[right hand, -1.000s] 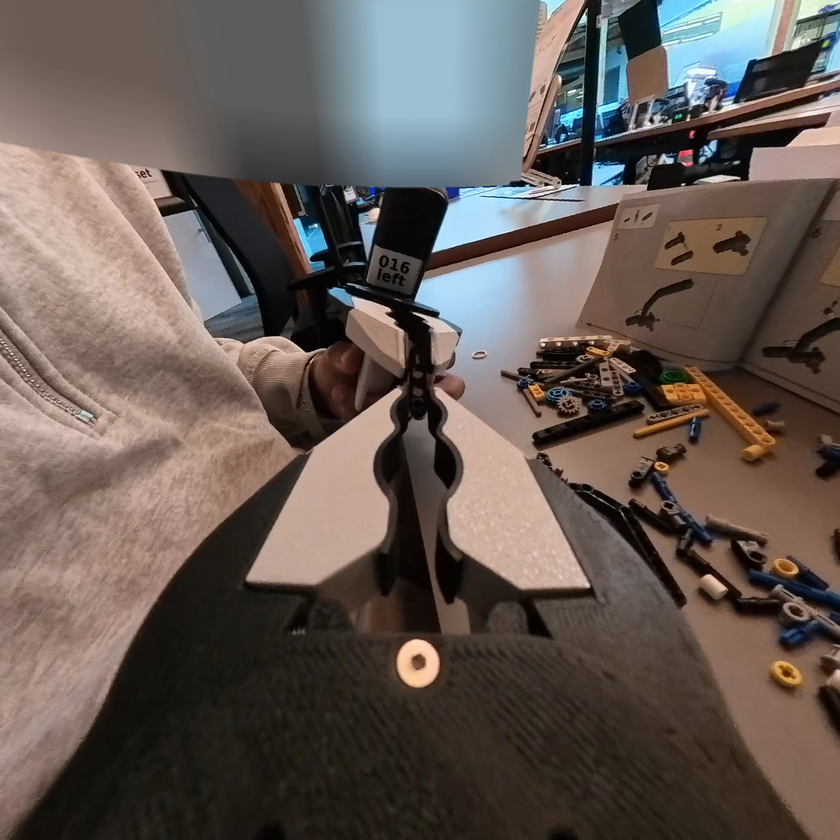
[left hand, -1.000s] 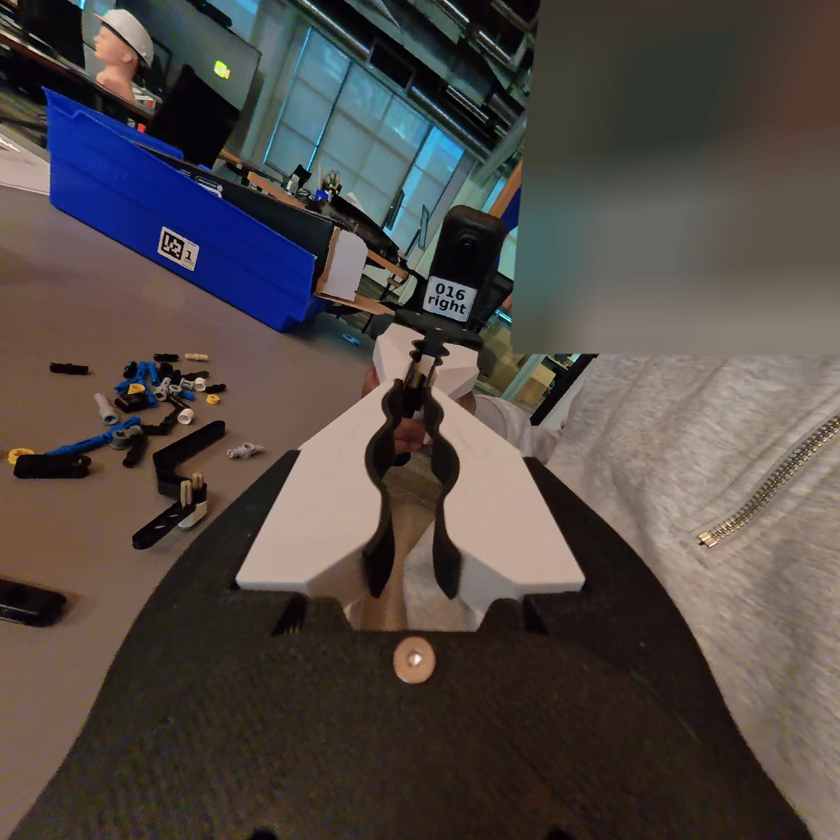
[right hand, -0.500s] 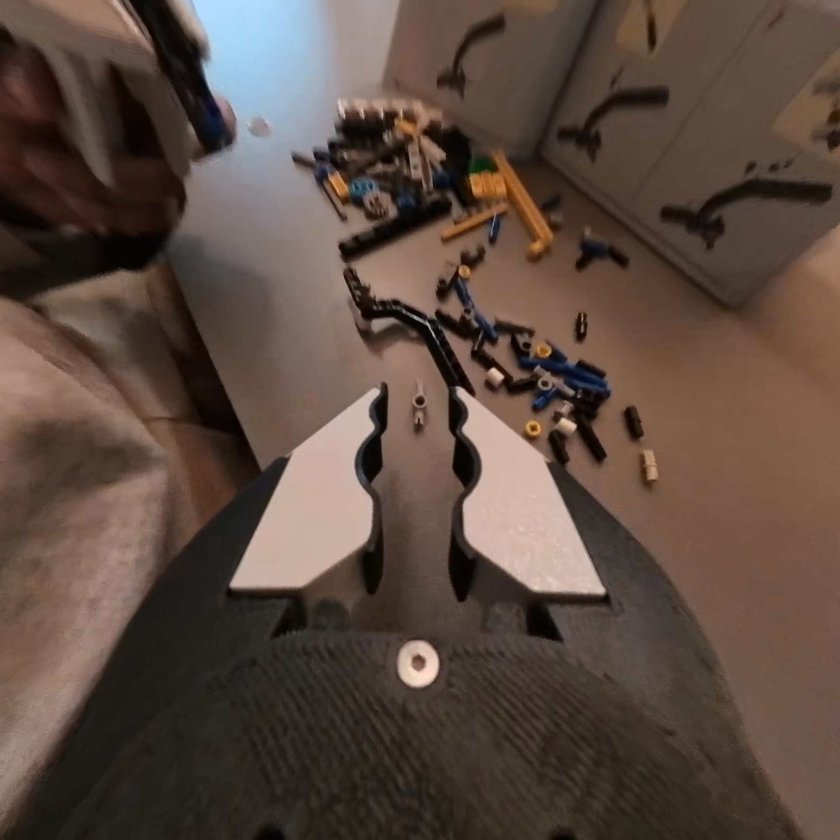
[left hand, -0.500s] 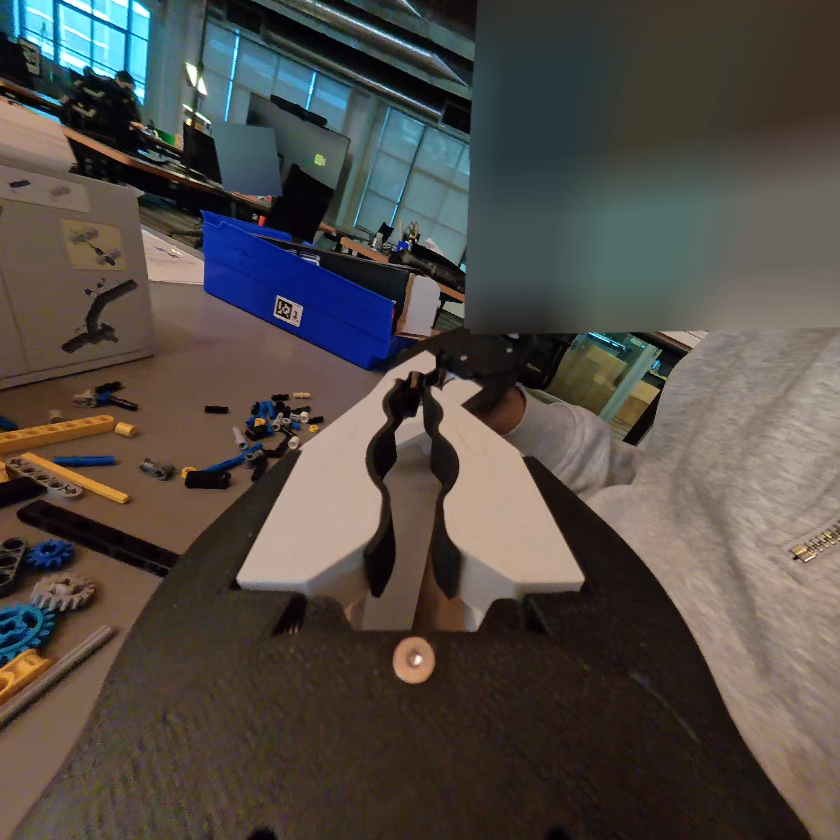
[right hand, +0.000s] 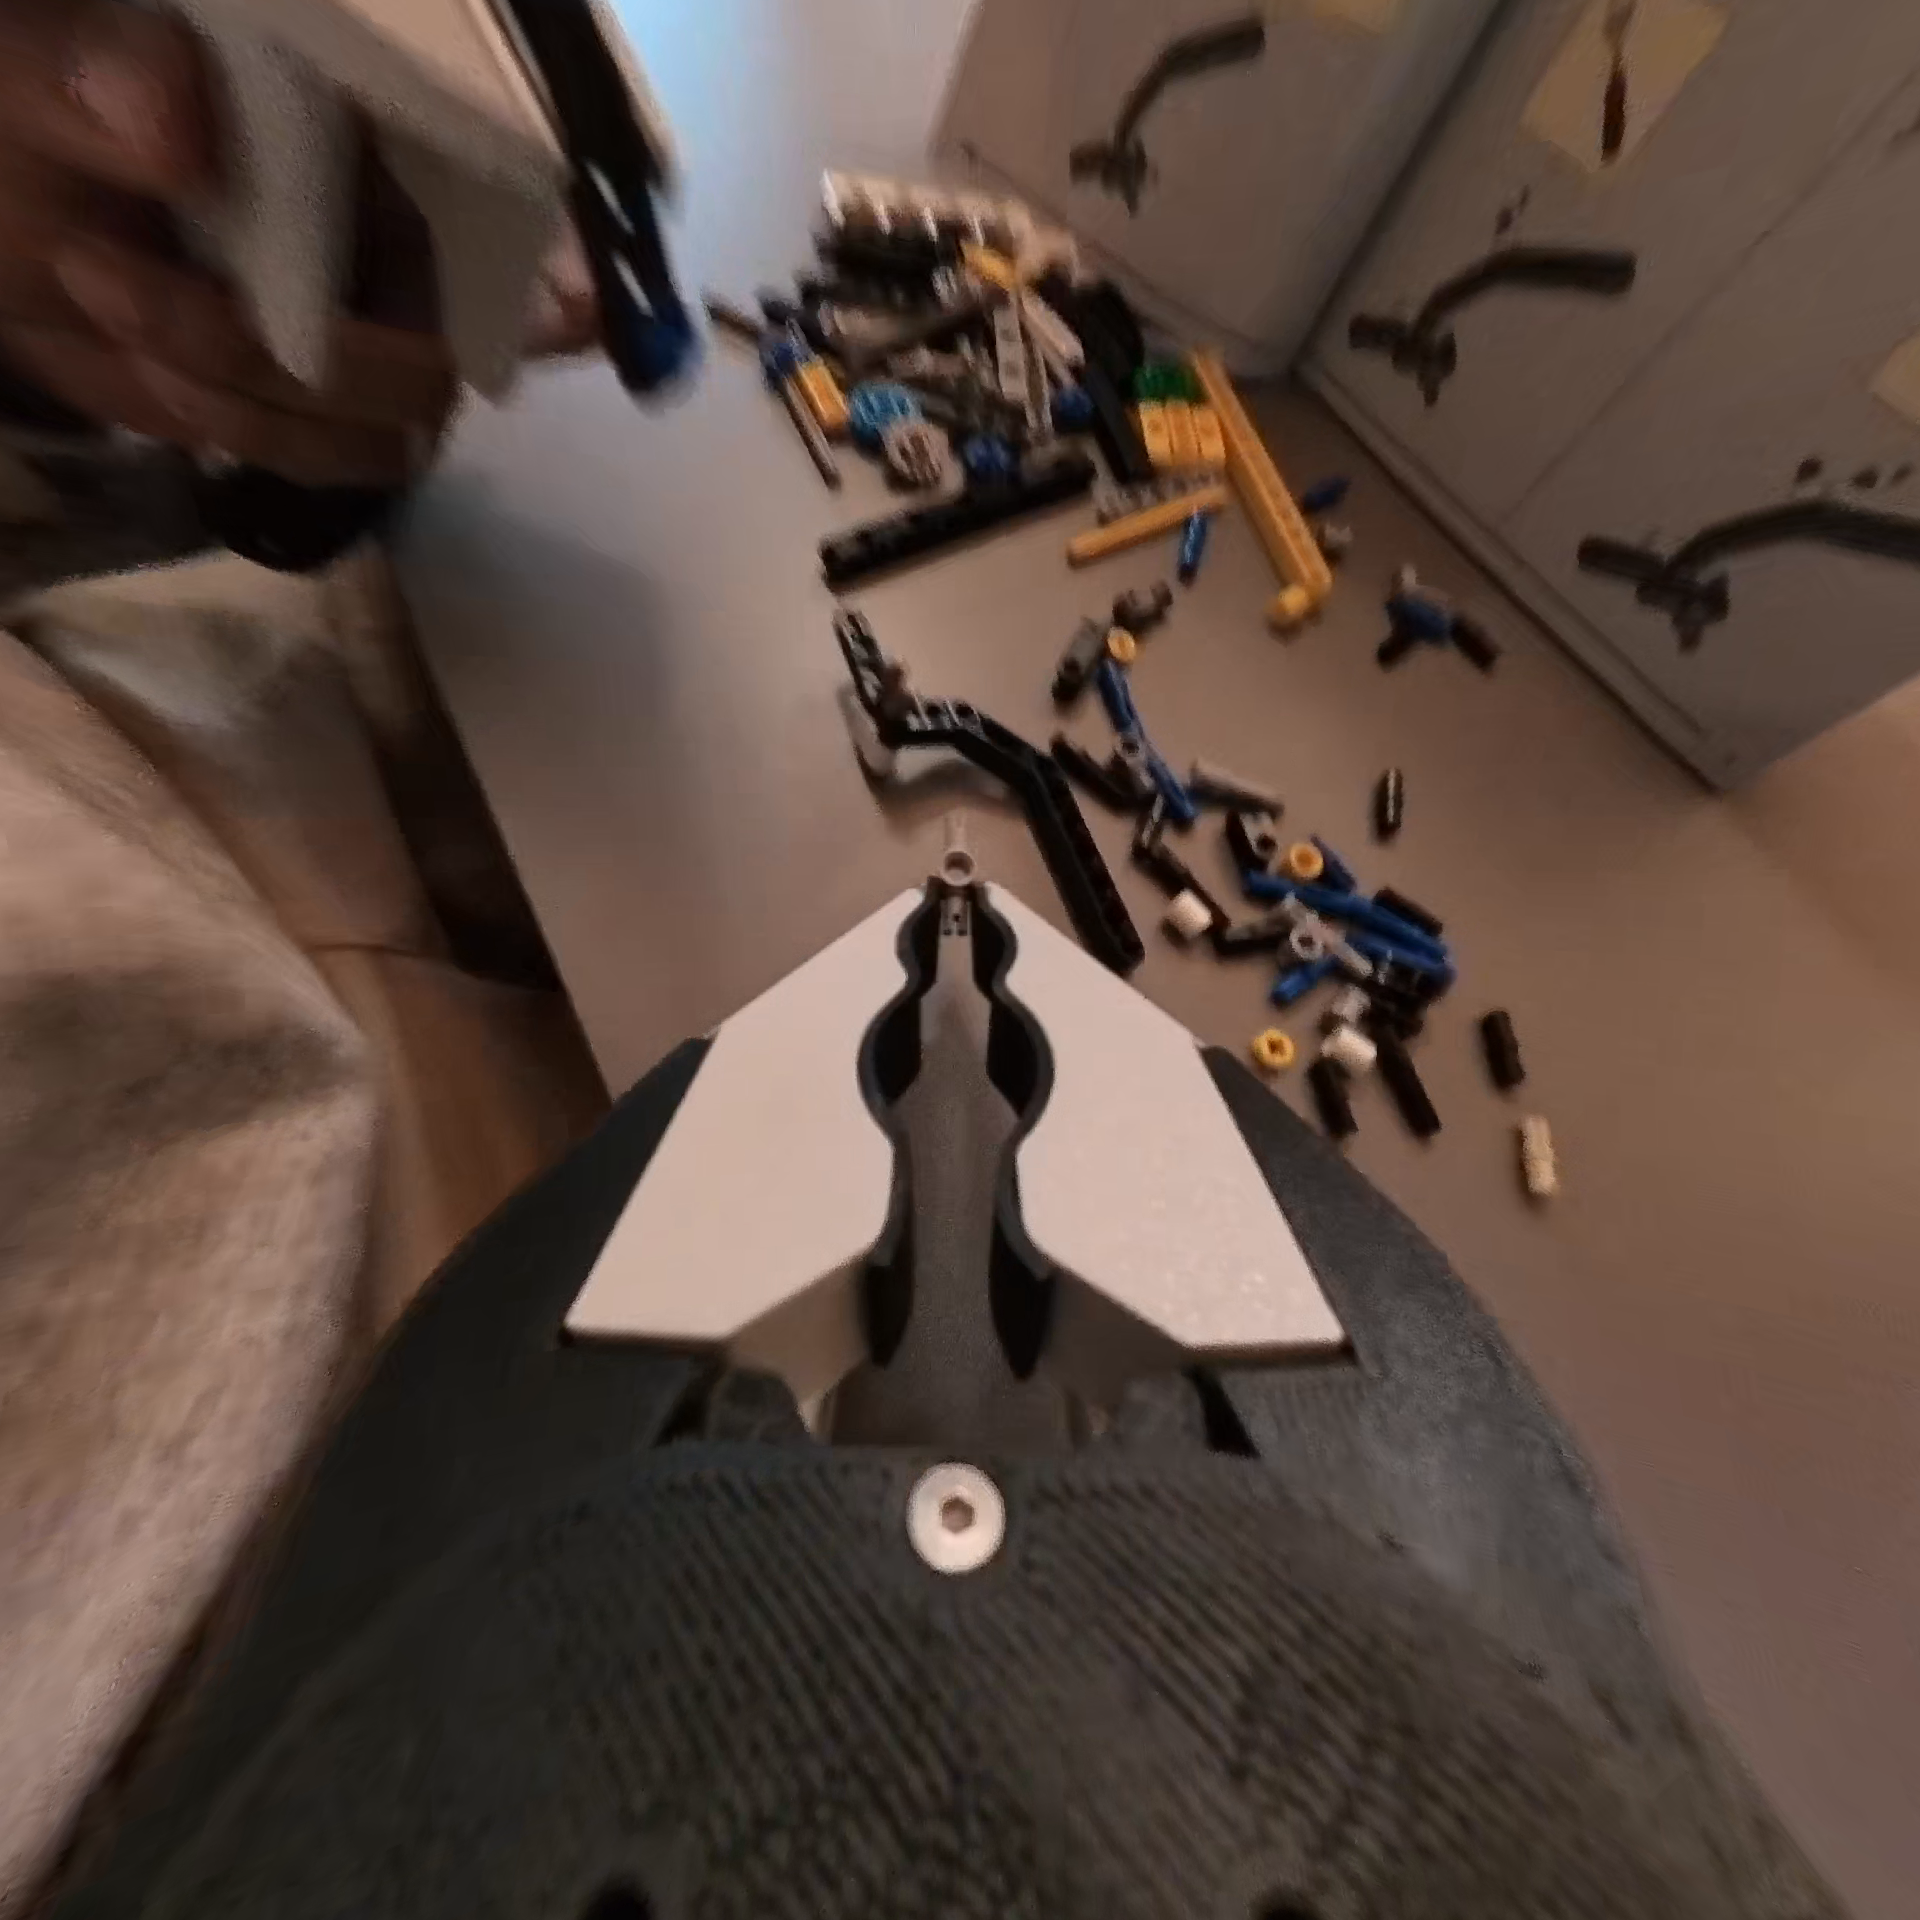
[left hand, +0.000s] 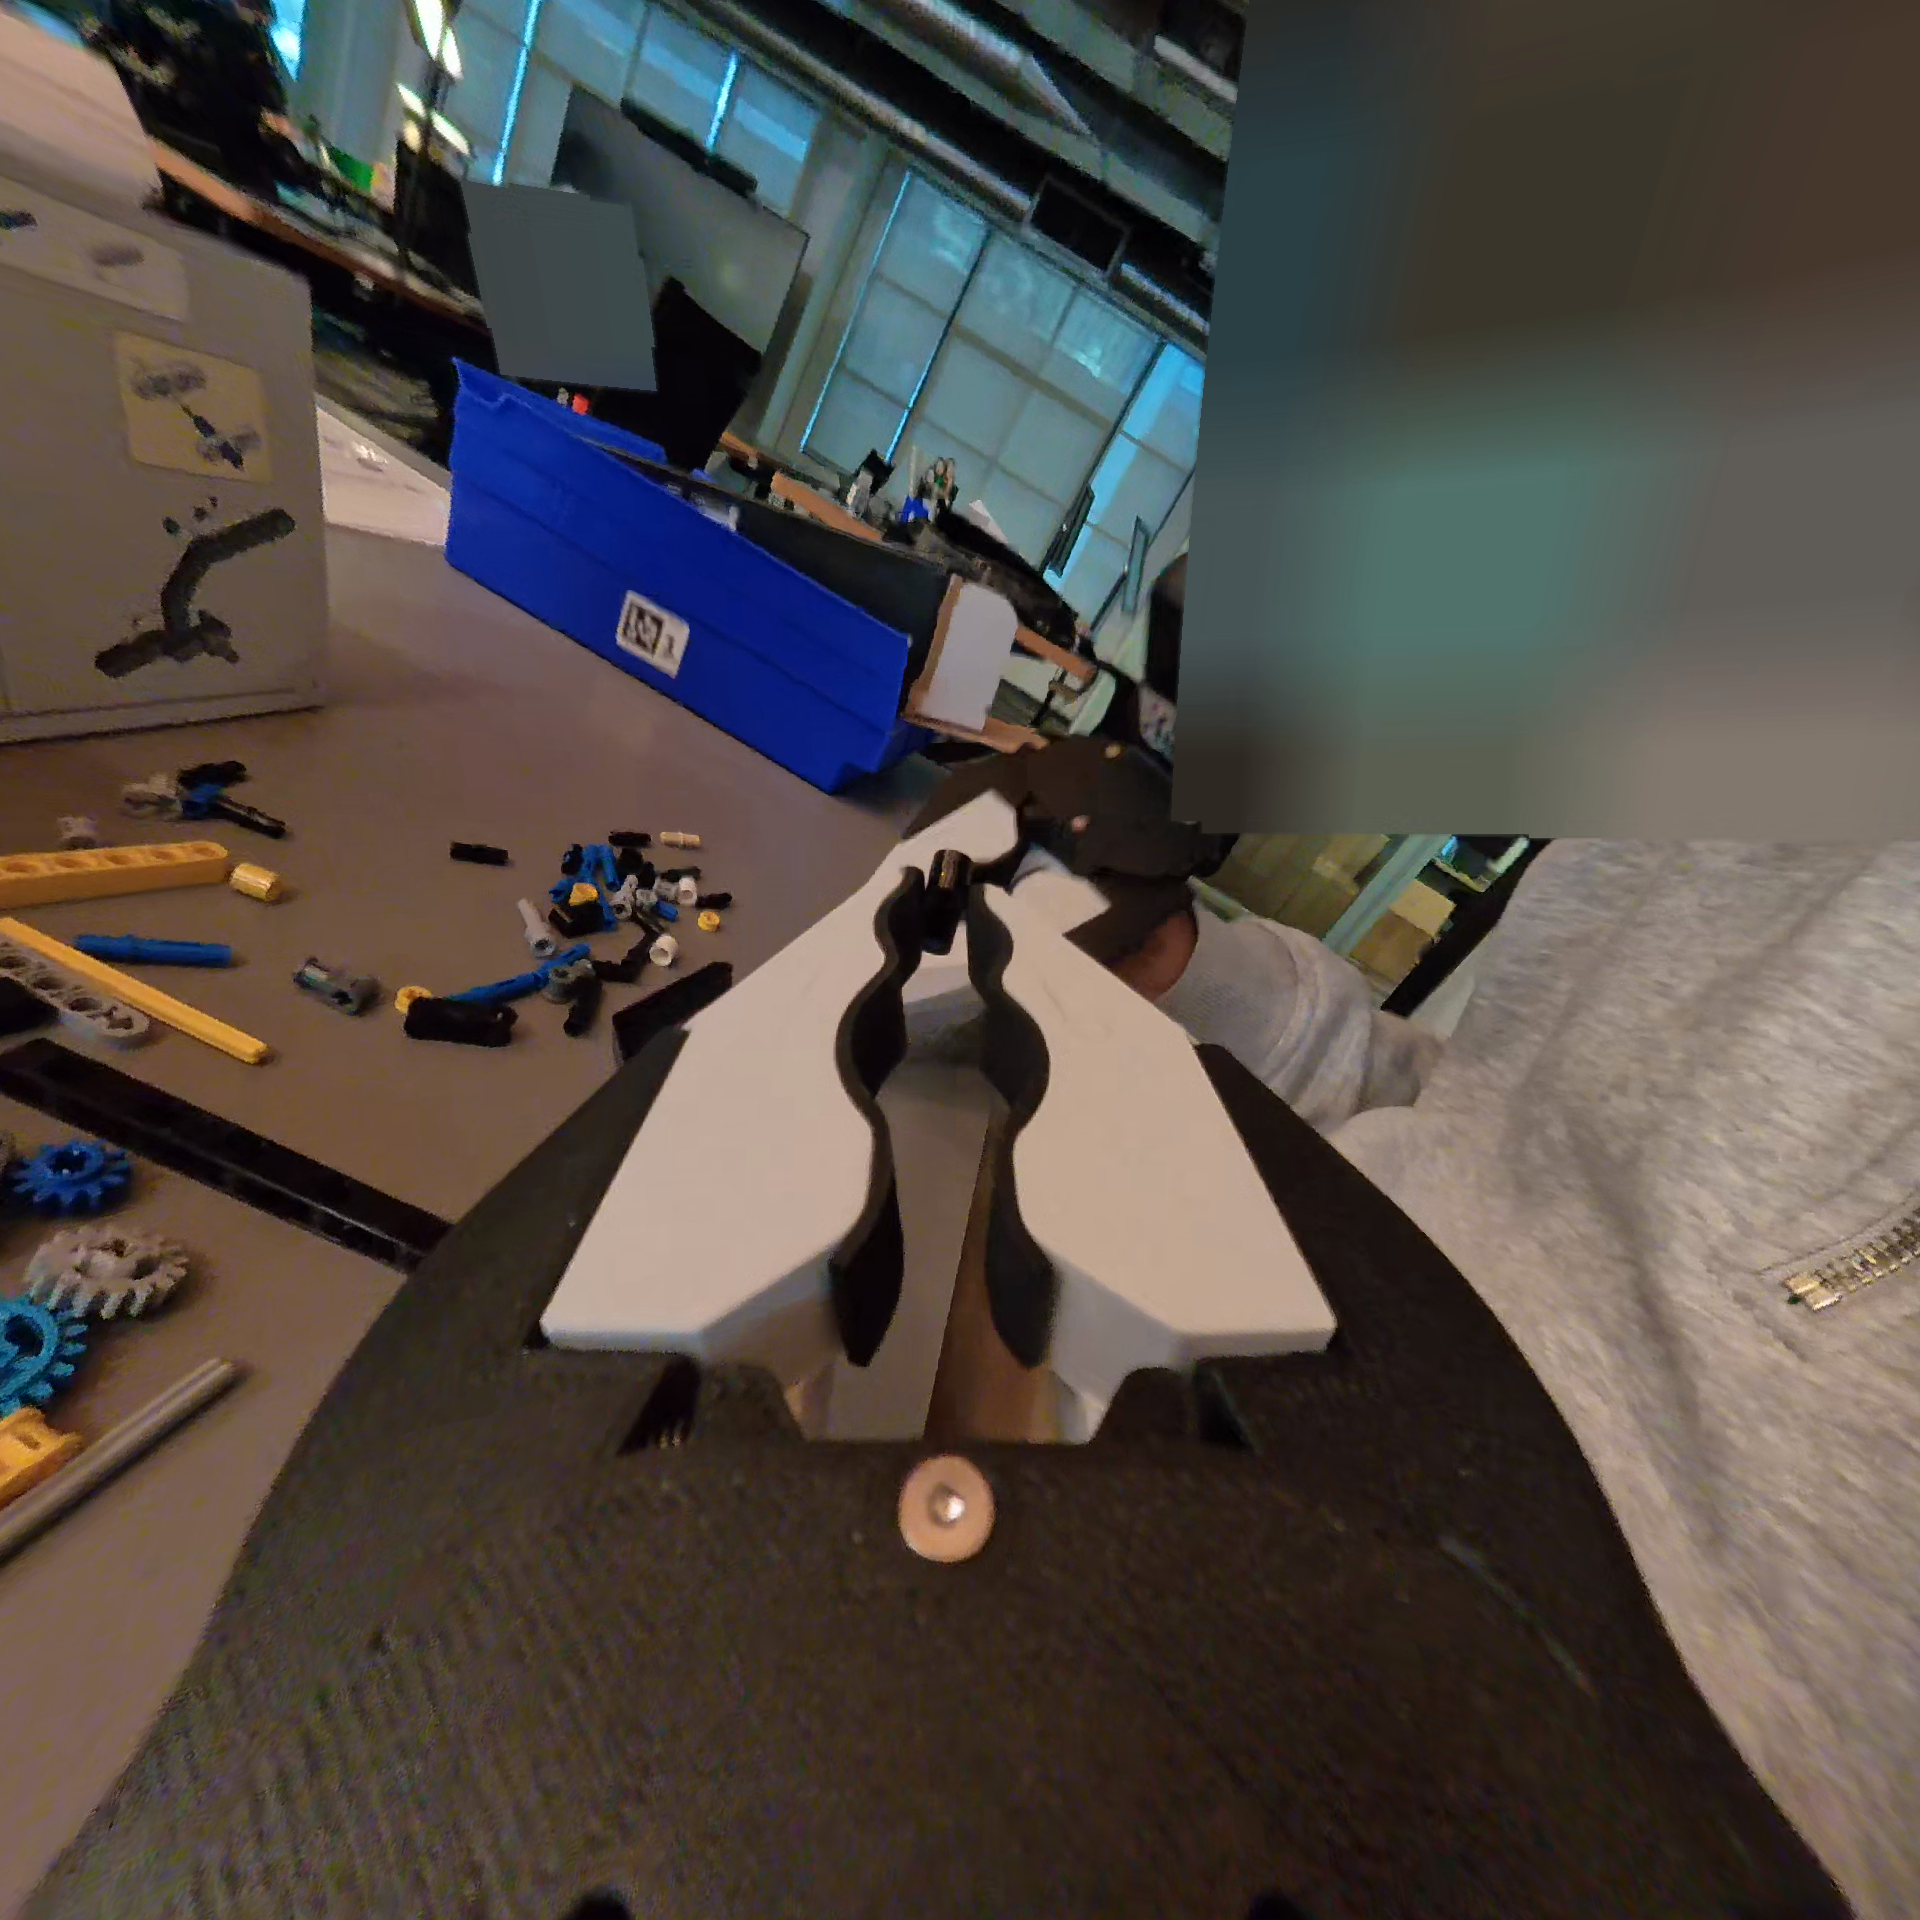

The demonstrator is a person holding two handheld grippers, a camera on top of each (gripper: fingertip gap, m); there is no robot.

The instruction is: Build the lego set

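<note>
My left gripper (left hand: 943, 891) is shut on a black beam with a blue pin (left hand: 940, 883), held in the air near the person's chest. In the right wrist view that beam (right hand: 623, 260) shows blurred at the top left, in the left gripper. My right gripper (right hand: 957, 902) is down at the table and shut on a small grey connector pin (right hand: 957, 864), whose end sticks out past the tips. A bent black liftarm (right hand: 997, 764) lies just beyond it on the table.
Loose black, blue, yellow and white pieces (right hand: 1340, 935) lie right of the right gripper. Yellow beams and gears (right hand: 1226, 457) lie farther off, before open instruction pages (right hand: 1558, 343). A blue bin (left hand: 675, 613) stands at the back. The person's grey sweater (left hand: 1610, 1195) is close. The left gripper's tips are roughly 11 centimeters from the right gripper's.
My right gripper has swung away from the left one down to the table, then closed on the small grey pin it was open around. The left gripper has kept its hold on the black beam.
</note>
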